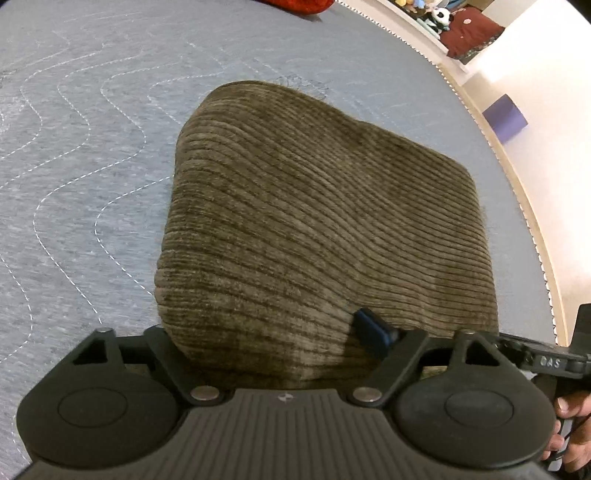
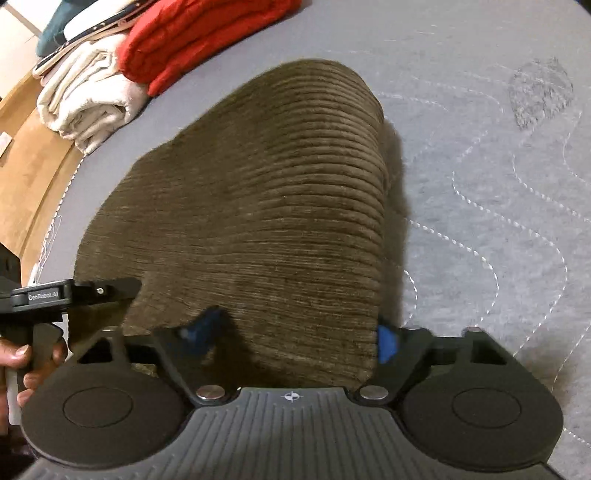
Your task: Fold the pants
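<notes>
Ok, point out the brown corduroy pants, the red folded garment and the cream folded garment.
brown corduroy pants (image 2: 266,206), right wrist view, middle of the ribbed top layer
red folded garment (image 2: 195,33), right wrist view, upper surface
cream folded garment (image 2: 85,96), right wrist view, folded side

The pants (image 1: 325,221) are thick brown corduroy cloth, ribbed and fuzzy. The bed (image 1: 92,147) wears matt grey quilted fabric with wavy white stitching. The left hand-held gripper (image 1: 266,332) is matt black plastic with shiny metal pivots. A red knit (image 2: 207,37) and cream towelling (image 2: 88,99) look soft.
</notes>
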`<move>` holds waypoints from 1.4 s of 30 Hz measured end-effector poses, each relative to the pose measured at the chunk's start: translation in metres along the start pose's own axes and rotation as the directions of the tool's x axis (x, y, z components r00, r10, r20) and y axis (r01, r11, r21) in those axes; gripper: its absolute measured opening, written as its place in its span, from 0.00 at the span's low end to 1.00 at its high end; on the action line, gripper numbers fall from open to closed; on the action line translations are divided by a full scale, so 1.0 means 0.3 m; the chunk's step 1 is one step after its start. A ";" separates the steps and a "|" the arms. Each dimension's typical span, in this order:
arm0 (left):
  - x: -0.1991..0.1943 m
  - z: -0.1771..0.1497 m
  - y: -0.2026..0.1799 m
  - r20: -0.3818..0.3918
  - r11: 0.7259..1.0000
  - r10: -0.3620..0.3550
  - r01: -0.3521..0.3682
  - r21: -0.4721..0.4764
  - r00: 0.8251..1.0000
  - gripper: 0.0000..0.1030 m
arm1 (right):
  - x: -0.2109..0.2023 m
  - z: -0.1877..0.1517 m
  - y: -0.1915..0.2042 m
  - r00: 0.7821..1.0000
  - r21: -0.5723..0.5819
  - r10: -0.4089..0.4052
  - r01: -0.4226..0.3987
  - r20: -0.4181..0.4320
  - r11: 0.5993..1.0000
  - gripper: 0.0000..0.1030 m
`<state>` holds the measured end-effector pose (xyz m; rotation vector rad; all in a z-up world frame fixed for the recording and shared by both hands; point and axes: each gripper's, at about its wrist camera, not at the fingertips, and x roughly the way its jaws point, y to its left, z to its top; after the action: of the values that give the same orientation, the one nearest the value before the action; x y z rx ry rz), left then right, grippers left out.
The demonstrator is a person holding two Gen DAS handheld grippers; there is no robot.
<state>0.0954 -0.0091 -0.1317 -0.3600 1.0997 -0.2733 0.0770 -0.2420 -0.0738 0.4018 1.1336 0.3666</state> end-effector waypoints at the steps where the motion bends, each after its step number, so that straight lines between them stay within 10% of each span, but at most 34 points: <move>1: -0.002 0.001 -0.008 0.004 1.000 -0.002 0.002 0.005 1.000 0.79 | -0.004 0.006 0.004 1.000 -0.005 0.003 -0.003 0.007 1.000 0.60; 4: -0.031 -0.015 -0.002 0.016 1.000 -0.018 0.019 -0.011 1.000 0.72 | -0.031 0.025 -0.007 0.998 0.013 0.040 -0.040 0.039 0.999 0.40; 9: -0.067 -0.041 -0.059 0.006 0.994 -0.089 0.088 0.071 0.996 0.67 | -0.149 0.099 -0.027 0.977 -0.006 0.081 -0.081 0.198 0.997 0.36; 14: -0.123 -0.035 -0.081 0.087 0.989 0.059 -0.070 0.132 0.994 0.72 | -0.104 0.107 -0.047 0.989 -0.007 -0.059 0.060 0.138 0.998 0.49; 21: -0.281 -0.059 -0.152 0.326 0.945 0.144 -0.227 0.233 0.934 0.72 | -0.177 0.068 0.026 0.957 -0.143 -0.182 0.217 0.225 0.966 0.59; 24: -0.256 -0.084 -0.185 0.293 0.937 0.086 -0.177 0.302 0.952 0.60 | -0.187 0.077 0.032 0.966 -0.186 -0.122 0.166 0.228 0.968 0.63; 29: -0.134 -0.145 -0.211 0.203 0.841 0.237 -0.306 0.447 0.950 0.58 | -0.052 0.019 0.004 0.975 -0.265 -0.217 0.223 0.050 0.938 0.74; 34: -0.248 -0.186 -0.279 0.286 0.832 0.154 -0.280 0.479 0.946 0.58 | -0.122 0.020 0.009 0.975 -0.240 -0.179 0.207 0.133 0.948 0.71; 38: -0.146 -0.253 -0.278 0.162 0.769 0.206 -0.262 0.584 0.965 0.62 | -0.151 -0.004 0.056 0.978 -0.306 -0.107 0.159 0.179 0.939 0.72; 40: -0.102 -0.285 -0.267 0.168 0.725 0.227 -0.282 0.629 0.959 0.65 | -0.102 -0.019 0.065 0.970 -0.368 -0.198 0.236 0.137 0.899 0.75; 42: -0.126 -0.278 -0.279 0.176 0.741 0.230 -0.290 0.606 0.957 0.64 | -0.054 -0.034 0.051 0.955 -0.388 -0.275 0.295 0.108 0.873 0.84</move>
<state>0.0007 -0.0827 -0.1000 0.3833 0.8926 -0.3529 0.0603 -0.2351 -0.0572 -0.1208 1.0197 0.3158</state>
